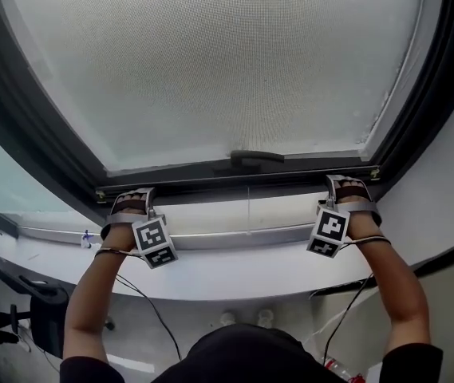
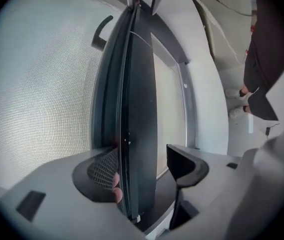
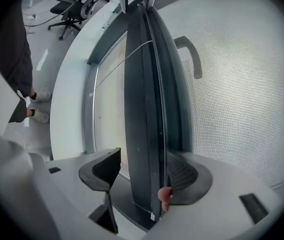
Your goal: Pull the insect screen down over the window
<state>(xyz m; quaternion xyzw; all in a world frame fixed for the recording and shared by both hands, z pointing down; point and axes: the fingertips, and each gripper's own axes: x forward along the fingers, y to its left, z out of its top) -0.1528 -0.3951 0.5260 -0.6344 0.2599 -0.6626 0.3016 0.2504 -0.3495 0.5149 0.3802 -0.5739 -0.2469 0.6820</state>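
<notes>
The grey mesh insect screen [image 1: 219, 62] fills the dark window frame [image 1: 43, 150]. Its dark bottom bar [image 1: 234, 183] hangs just above the lower rail, and a dark handle [image 1: 256, 159] sits at its middle. My left gripper [image 1: 131, 202] holds the bar's left end and my right gripper [image 1: 348, 188] holds its right end. In the left gripper view the bar [image 2: 139, 109] runs edge-on between the jaws of the left gripper [image 2: 142, 171]. The right gripper view shows the same, with the bar [image 3: 144, 109] inside the right gripper [image 3: 144, 174]. Each gripper has one jaw behind the mesh.
A white curved sill [image 1: 234, 274] runs under the window, with a strip of bare glass [image 1: 242, 210] below the bar. An office chair [image 1: 19, 309] stands at the lower left. Cables [image 1: 151, 306] trail from both grippers down past the sill.
</notes>
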